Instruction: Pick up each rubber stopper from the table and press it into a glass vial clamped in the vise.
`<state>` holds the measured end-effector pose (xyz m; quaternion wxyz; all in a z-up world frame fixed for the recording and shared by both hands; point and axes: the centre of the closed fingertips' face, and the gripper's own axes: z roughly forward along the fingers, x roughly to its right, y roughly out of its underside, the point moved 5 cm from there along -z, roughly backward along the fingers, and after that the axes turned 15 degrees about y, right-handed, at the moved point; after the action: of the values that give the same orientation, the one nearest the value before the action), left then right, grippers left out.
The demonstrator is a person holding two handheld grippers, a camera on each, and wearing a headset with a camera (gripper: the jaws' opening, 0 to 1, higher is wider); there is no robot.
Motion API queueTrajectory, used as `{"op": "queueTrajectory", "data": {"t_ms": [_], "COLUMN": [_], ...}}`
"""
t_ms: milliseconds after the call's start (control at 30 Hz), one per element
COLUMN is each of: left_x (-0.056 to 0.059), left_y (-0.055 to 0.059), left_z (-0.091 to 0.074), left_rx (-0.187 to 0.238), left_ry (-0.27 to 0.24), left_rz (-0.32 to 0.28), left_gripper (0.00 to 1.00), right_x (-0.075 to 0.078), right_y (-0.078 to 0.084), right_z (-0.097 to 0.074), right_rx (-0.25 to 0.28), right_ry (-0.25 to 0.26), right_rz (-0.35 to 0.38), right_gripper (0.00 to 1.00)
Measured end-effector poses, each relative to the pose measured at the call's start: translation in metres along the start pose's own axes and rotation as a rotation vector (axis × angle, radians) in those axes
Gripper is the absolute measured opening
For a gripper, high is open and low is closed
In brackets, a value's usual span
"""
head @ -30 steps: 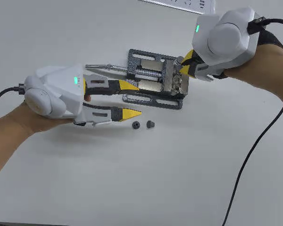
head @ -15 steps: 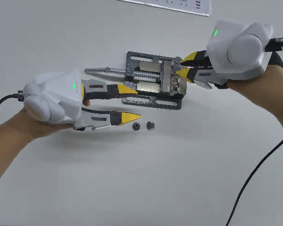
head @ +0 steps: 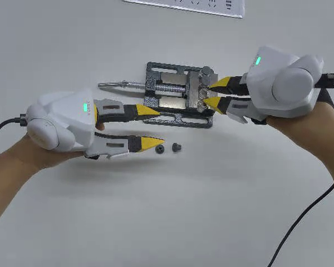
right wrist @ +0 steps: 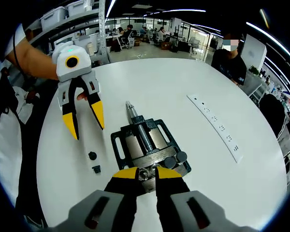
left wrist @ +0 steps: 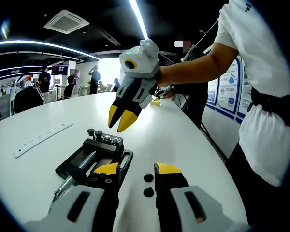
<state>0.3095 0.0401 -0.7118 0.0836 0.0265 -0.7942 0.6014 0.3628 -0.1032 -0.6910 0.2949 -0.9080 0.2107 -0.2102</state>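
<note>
The left gripper [head: 154,126] hovers at 8 o'clock of the vise [head: 167,94], jaws spread wide and empty. Its lower tip is just beside two black rubber stoppers [head: 176,147], which lie on the white table [head: 156,211] at the vise's 6 o'clock. The right gripper [head: 209,93], jaws narrowly parted and holding nothing, points at the glass vials [left wrist: 106,138] clamped at the vise's 3 o'clock end.

White table [head: 156,222] with vise [head: 173,95], two rubber stoppers [head: 176,147], power strip [head: 183,4]
</note>
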Motion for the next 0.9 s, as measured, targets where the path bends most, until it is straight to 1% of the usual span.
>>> {"op": "queueTrajectory", "data": {"t_ms": [200,333,433,567,600,633,667,733,767,800,900], "left_x": [0.004,0.005,0.007,0.008,0.007,0.008,0.008,0.011,0.012,0.013,0.016], "left_y": [0.004,0.006,0.01,0.017,0.021,0.025,0.027,0.03,0.032,0.034,0.035], "left_z": [0.004,0.006,0.009,0.015,0.015,0.016,0.017,0.02,0.021,0.022,0.026], "left_rx": [-0.016,-0.017,-0.029,-0.084,-0.122,-0.158,-0.183,-0.195,-0.222,-0.234,-0.244], "left_ry": [0.013,0.016,0.019,0.017,0.011,0.017,0.014,0.019,0.021,0.026,0.036], "left_rz": [0.001,-0.005,-0.008,0.006,0.013,0.022,0.035,0.039,0.046,0.047,0.044], "left_gripper": [0.25,0.25,0.25,0.24,0.23,0.2,0.18,0.17,0.16,0.15,0.13], "right_x": [-0.004,-0.006,-0.009,-0.011,-0.011,-0.011,-0.011,-0.011,-0.011,-0.011,-0.012], "right_y": [0.003,0.005,0.007,0.01,0.01,0.011,0.011,0.013,0.014,0.014,0.016], "right_z": [-0.003,-0.005,-0.006,-0.007,-0.007,-0.008,-0.008,-0.009,-0.01,-0.01,-0.012], "right_rx": [0.0,0.001,0.002,0.002,0.001,0.002,0.002,0.002,0.002,0.002,0.002], "right_ry": [-0.003,-0.002,-0.004,-0.005,-0.005,-0.005,-0.004,-0.003,-0.002,-0.002,-0.001], "right_rz": [0.008,0.012,0.016,0.017,0.018,0.018,0.02,0.023,0.023,0.024,0.027], "right_gripper": [0.13,0.14,0.14,0.13,0.13,0.13,0.13,0.13,0.13,0.13,0.13]}}
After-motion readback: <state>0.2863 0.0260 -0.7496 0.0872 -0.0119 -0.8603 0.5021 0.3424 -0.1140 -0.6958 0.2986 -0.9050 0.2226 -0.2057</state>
